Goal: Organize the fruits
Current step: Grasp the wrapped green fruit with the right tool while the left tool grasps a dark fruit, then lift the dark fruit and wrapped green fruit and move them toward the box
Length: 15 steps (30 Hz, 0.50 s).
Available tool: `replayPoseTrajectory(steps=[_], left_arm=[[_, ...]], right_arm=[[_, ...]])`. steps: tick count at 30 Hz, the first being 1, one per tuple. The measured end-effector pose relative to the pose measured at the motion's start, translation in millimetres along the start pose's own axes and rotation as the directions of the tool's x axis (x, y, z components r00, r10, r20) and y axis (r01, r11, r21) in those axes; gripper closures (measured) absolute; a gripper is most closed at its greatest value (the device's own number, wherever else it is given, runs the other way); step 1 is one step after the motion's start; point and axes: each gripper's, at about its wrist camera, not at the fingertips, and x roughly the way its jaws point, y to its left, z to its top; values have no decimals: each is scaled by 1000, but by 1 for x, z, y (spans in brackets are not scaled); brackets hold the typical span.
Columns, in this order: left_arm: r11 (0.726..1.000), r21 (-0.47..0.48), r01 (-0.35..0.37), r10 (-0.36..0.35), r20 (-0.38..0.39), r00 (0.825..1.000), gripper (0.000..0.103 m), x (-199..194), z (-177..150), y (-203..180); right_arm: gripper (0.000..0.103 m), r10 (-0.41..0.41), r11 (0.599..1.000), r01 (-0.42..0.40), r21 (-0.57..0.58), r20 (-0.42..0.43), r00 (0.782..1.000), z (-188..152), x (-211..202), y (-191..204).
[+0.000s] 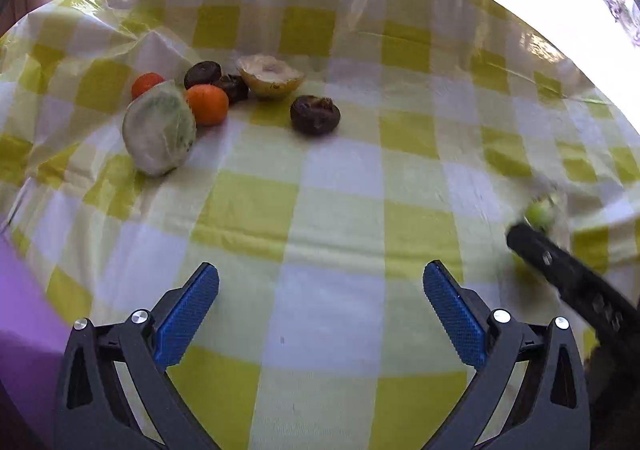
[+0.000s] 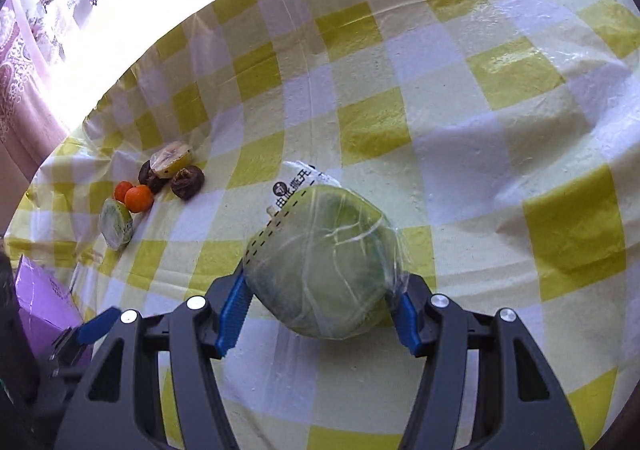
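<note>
Right gripper (image 2: 322,308) clamped on wrapped green cabbage (image 2: 320,266), blue pads (image 2: 232,314) pressing both sides, over yellow-checked cloth (image 2: 480,130). Left gripper (image 1: 320,314) spread wide, nothing between pads — just cloth below. Far left: fruit cluster w/ two oranges (image 2: 139,198), cut cabbage half (image 2: 115,224), dark dried fruits (image 2: 187,181).

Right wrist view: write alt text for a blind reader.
The right claw grips a plastic-wrapped green cabbage half between its blue pads, over a yellow-and-white checked tablecloth. Far left lie two small orange fruits, dark wrinkled fruits and another wrapped green piece.
</note>
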Motion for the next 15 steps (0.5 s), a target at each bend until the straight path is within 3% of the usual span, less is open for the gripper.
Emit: replayPoseTrajectory(steps=[5,7,10,12,14,15], left_arm=[[997,-52,-58,57,-32,998,5,52,64,-1],[997,-32,-73,72,-32,997,7,65,80,-5],[993,35,-113,114,-29,993,17,75,91,-14],[993,82,-87,88,3,996,35,69,88,-21],[991,121,-60,57,23,998,62,62,81,-26],[991,125,-39,36,26,999,64,58,77,-25]], right_arm=[[42,-1,1000,1,1,0,1000,1,2,4],[42,2,1000,-2,4,0,1000,1,2,4],[42,2,1000,-2,4,-1,1000,1,2,4],[42,3,1000,-3,5,0,1000,1,2,4],[42,4,1000,-4,6,0,1000,1,2,4],[42,4,1000,-4,6,0,1000,1,2,4]])
